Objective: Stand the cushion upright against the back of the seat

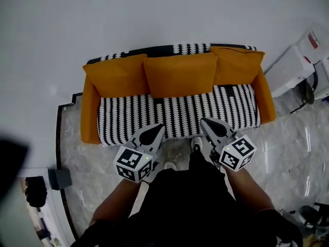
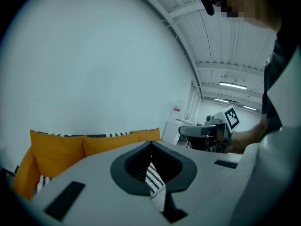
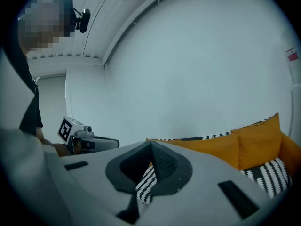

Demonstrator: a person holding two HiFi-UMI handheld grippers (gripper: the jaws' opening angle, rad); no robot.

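Hovering at the sofa (image 1: 90, 118) front edge, left gripper (image 1: 153, 131) and right gripper (image 1: 208, 123) are both closed and empty; the three orange cushions (image 1: 180, 75) stand upright against the backrest (image 1: 191, 48), so the task looks done and only backing off remains.

A plain pale wall (image 1: 154, 9) fills the upper half of the head view; against it stands an orange sofa (image 1: 90, 112) with a black-and-white striped seat; the floor (image 1: 293, 153) is glossy grey-white stone, marble-like, with a dark border strip (image 1: 58, 138) down the left; a white cabinet (image 1: 289, 71) sits at upper right, near the sofa's arm; a small grey box (image 1: 60, 179) lies at lower left; in the left gripper view, strip lights (image 2: 233, 85) glow under a white panelled ceiling (image 2: 221, 36).
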